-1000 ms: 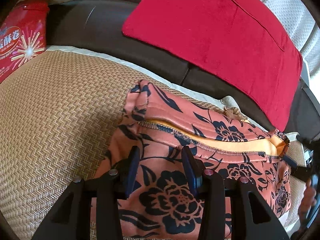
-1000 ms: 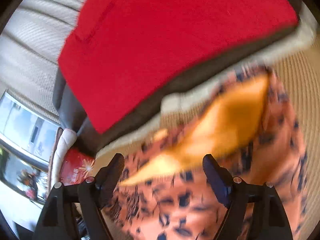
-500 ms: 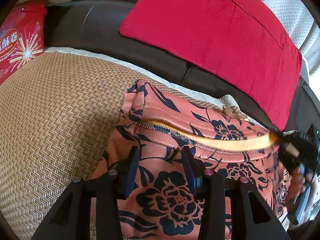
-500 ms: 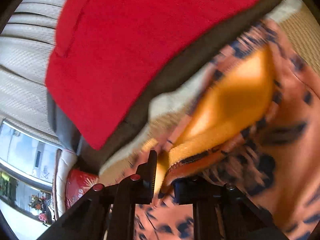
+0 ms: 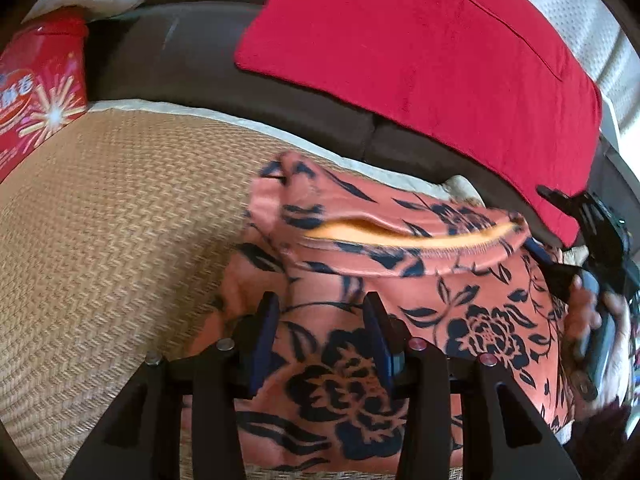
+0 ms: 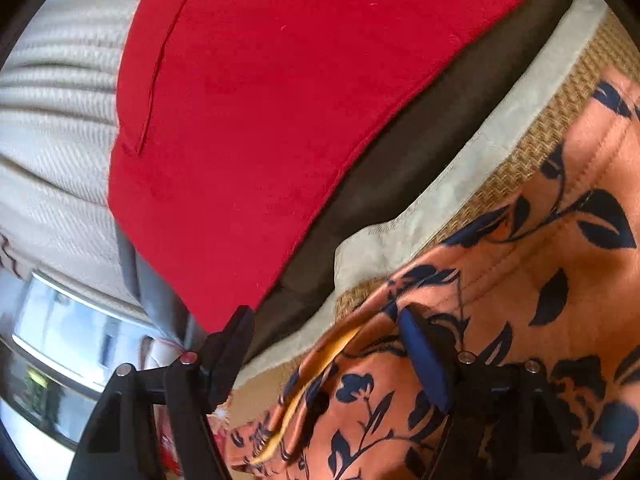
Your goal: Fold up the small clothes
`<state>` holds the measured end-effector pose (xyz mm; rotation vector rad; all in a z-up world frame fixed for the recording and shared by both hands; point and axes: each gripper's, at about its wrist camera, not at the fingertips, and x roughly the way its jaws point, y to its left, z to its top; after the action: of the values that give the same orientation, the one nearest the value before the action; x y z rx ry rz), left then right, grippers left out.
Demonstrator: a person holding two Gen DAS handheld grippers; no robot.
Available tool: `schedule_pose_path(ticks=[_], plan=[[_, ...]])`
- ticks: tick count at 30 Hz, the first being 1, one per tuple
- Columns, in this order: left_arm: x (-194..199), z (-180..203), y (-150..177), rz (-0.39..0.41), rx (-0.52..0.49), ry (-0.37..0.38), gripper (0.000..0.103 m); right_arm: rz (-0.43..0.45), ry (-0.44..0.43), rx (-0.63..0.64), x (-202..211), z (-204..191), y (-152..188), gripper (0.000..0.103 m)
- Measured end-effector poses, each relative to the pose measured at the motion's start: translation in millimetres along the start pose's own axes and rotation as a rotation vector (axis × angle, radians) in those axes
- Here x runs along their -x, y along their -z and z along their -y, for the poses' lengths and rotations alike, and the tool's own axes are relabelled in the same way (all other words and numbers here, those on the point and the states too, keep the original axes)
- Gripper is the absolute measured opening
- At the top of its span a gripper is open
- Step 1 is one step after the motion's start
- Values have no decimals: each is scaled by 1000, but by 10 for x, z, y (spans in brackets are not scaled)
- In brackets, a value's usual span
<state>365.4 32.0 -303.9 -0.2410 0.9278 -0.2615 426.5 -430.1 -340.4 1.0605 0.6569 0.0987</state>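
Now the floral garment (image 5: pixel 420 300) lies on the woven mat (image 5: pixel 112 240). Left gripper (image 5: pixel 320 320) hovers over it at 6 o'clock, jaws apart, empty. Right gripper (image 6: pixel 328 344) jaws gape wide, gripping nothing.

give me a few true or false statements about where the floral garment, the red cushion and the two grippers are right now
1. The floral garment lies on the woven mat. True.
2. The right gripper is clamped shut on the garment's hem. False: its fingers stand apart, and the orange-lined hem lies loose between them.
3. The red cushion rests on top of the garment. False: it sits beyond it, on the dark sofa.
4. The left gripper is open over the garment. True.
5. A red printed package sits at the mat's far left edge in the left wrist view. True.
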Motion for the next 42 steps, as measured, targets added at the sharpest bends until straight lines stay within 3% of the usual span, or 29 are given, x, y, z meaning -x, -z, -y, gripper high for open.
schedule_pose_path(ticks=[5, 8, 11, 14, 17, 19, 20, 21, 22, 23, 26, 29, 32, 34, 36, 37, 39, 42], plan=[[97, -251, -82, 28, 115, 29, 44, -95, 112, 330, 54, -740, 286, 78], [118, -307, -83, 32, 130, -18, 44, -215, 136, 522, 35, -1093, 625, 77], [120, -354, -86, 23, 136, -43, 44, -368, 75, 449, -82, -1118, 912, 77], [160, -416, -79, 14, 135, -57, 44, -439, 86, 323, -305, -1022, 1008, 77], [161, -453, -65, -2, 132, -53, 44, -442, 127, 225, -470, -891, 1042, 77], [118, -415, -80, -12, 135, -49, 44, -410, 110, 188, -487, -834, 1040, 76], [109, -416, -78, -15, 138, -45, 44, -395, 117, 181, -521, -841, 1038, 68], [90, -404, -73, -19, 140, -41, 44, -375, 141, 167, -574, -842, 1025, 40], [78, -398, -73, -20, 141, -37, 44, -367, 152, 158, -618, -842, 995, 21], [38, -384, -86, -21, 141, -34, 44, -375, 155, 151, -703, -844, 982, 9], [-2, -351, -97, -25, 141, -23, 44, -351, 166, 172, -843, -961, 961, 8], [-39, -309, -111, -29, 140, -14, 44, -281, 72, 156, -896, -1190, 821, 8], [-84, -272, -125, -33, 138, -14, 44, -260, -27, -9, -1043, -1108, 600, 14], [-120, -245, -134, -37, 141, -13, 44, -272, -70, -112, -1250, -960, 511, 24], [-141, -246, -136, -42, 133, -14, 44, -309, -26, -159, -1441, -829, 513, 73], [-152, -246, -140, -43, 130, -15, 44, -310, 9, -178, -1474, -747, 518, 72], [-172, -278, -147, -43, 133, -14, 44, -295, -11, -169, -1398, -716, 529, 72], [-151, -384, -156, -40, 151, -12, 44, -272, -37, -35, -1090, -866, 549, 73]])
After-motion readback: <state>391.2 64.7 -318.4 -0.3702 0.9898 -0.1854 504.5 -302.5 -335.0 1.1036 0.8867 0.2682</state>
